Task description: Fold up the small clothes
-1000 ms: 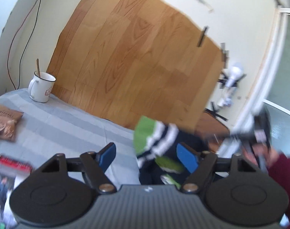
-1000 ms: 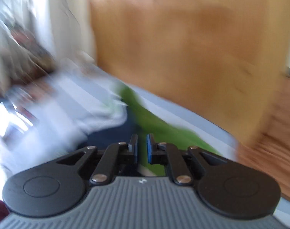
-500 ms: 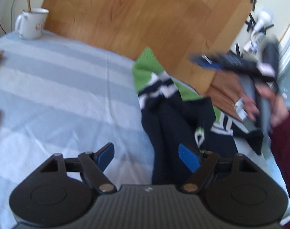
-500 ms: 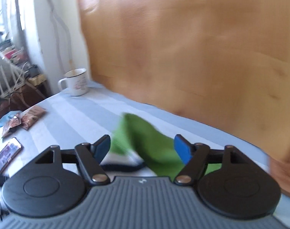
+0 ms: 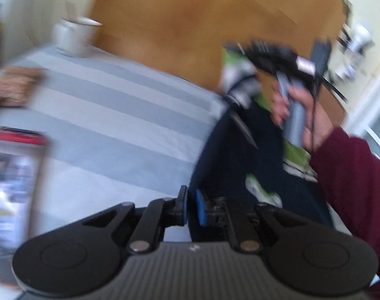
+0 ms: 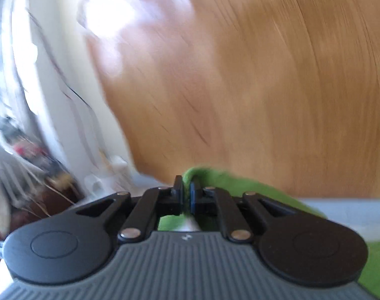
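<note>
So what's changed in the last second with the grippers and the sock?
Both hand-held grippers have just been closing: the left at the navy edge of the sock, the right pinching its green cuff. Mug and striped cloth stay put.

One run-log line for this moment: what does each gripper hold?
left gripper: just closed on navy sock edge | right gripper: just closed on green cuff | surface: striped cloth

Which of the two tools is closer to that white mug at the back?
Left. The left tool sits at the striped cloth's near edge, the white mug across it; the right tool is farther right, pinching the sock's green cuff.
</note>
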